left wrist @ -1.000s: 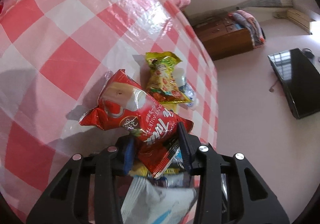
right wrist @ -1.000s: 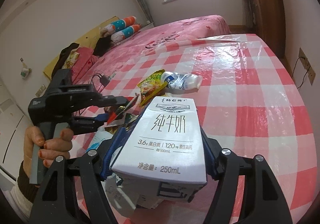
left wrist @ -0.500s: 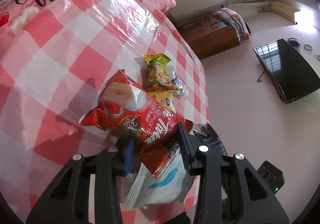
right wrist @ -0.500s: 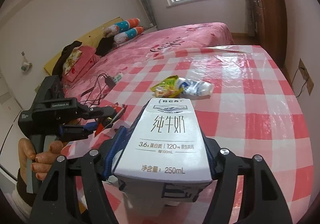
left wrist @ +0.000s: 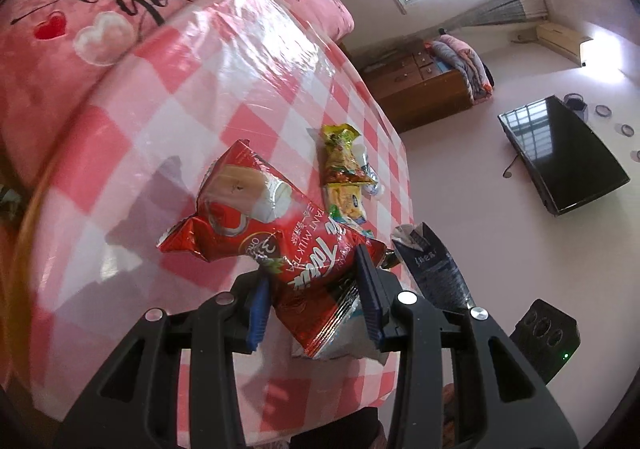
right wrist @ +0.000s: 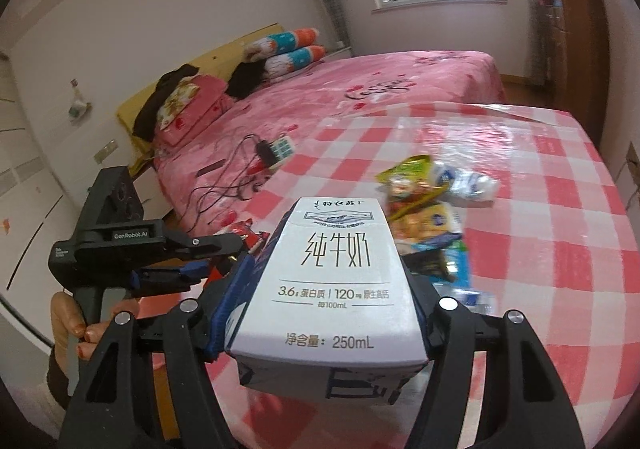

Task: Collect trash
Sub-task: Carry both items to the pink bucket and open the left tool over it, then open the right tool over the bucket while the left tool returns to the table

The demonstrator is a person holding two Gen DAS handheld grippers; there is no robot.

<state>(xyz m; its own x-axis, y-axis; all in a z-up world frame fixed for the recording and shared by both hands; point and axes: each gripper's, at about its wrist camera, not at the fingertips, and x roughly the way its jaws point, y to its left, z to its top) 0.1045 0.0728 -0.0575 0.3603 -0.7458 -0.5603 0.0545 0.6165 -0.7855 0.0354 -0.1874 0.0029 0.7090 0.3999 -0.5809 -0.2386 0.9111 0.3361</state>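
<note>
The left gripper [left wrist: 316, 289] is clamped on a red milk tea packet [left wrist: 276, 237], its blue pads pressing the packet's lower end on both sides, so the packet sticks out forward above the red-and-white checked tablecloth [left wrist: 224, 97]. The right gripper [right wrist: 320, 297] grips a white 250 mL milk carton [right wrist: 336, 277] between its pads; its jaws have just been closing a little on the carton. In the left wrist view the carton's dark blue side [left wrist: 434, 269] shows just right of the left gripper. In the right wrist view the left gripper [right wrist: 224, 257] sits to the left of the carton, held by a hand [right wrist: 76, 325] on its grip.

Further out on the tablecloth lies more trash: a yellow-green snack wrapper [left wrist: 340, 157], with a crumpled plastic bottle [right wrist: 464, 181] just beside it and a yellow packet [left wrist: 348, 205] nearer the grippers. Beyond the table is a pink bedspread [right wrist: 380, 85] with a power strip [right wrist: 280, 149] on it.
</note>
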